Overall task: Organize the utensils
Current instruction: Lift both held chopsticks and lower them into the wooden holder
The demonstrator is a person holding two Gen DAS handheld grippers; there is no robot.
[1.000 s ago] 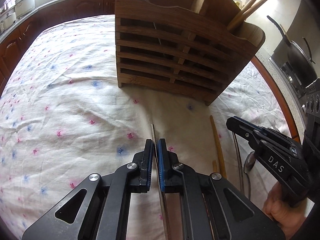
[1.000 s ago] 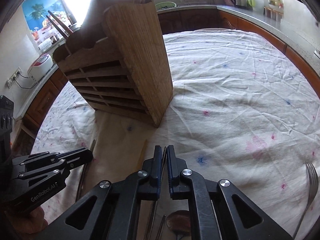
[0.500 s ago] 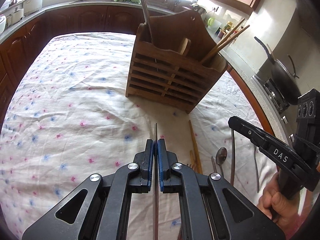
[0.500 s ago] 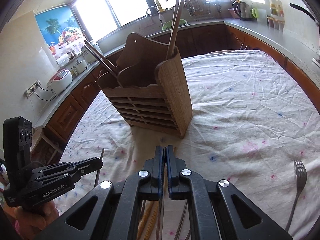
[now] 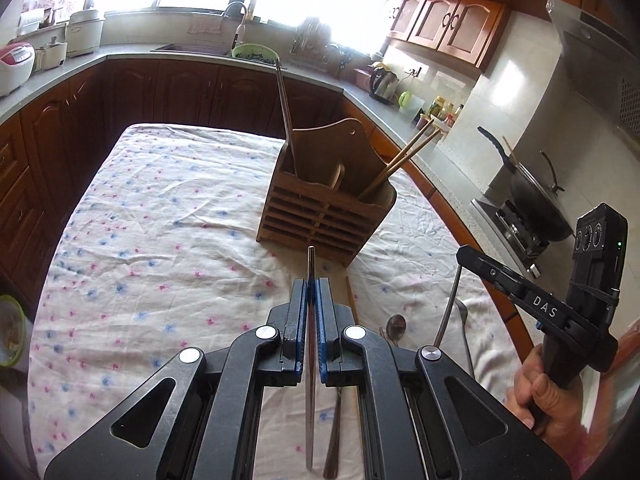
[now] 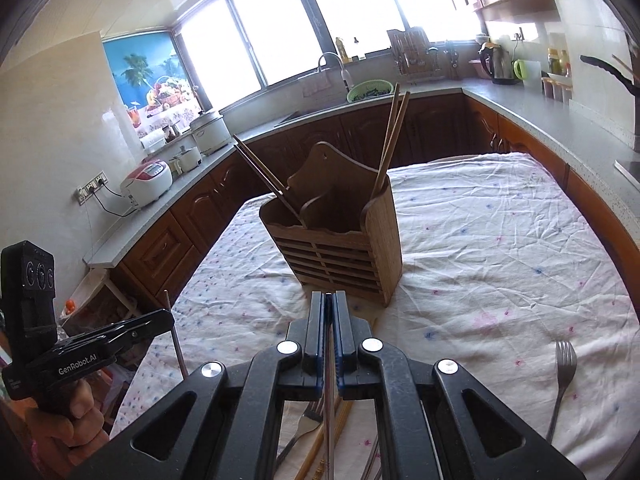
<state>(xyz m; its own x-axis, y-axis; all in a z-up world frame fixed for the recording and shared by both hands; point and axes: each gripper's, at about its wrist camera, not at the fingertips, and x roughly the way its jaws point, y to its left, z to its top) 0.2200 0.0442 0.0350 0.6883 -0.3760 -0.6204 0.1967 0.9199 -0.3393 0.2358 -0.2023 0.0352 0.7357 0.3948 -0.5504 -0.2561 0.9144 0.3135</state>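
Note:
A wooden slatted utensil holder (image 5: 328, 216) (image 6: 340, 248) stands on the flowered tablecloth, with wooden chopsticks (image 5: 404, 156) and a metal chopstick (image 5: 285, 112) standing in it. My left gripper (image 5: 312, 284) is shut on a thin metal chopstick (image 5: 311, 264), held raised in front of the holder. My right gripper (image 6: 329, 298) is shut on another thin metal chopstick (image 6: 329, 380), also raised before the holder. Each gripper shows in the other's view, the right one (image 5: 520, 292) holding its rod (image 5: 450, 304), the left one (image 6: 104, 340) holding its rod (image 6: 176, 336).
Loose utensils lie on the cloth (image 5: 160, 220) near me: a spoon (image 5: 396, 326), a wooden chopstick (image 5: 351, 300), forks (image 6: 562, 376) (image 6: 308, 420). Kitchen counters, a sink, a kettle and a wok on a stove ring the table.
Both grippers have risen and pulled back from the holder, each lifting its metal chopstick off the cloth; the holder now looks smaller and farther away.

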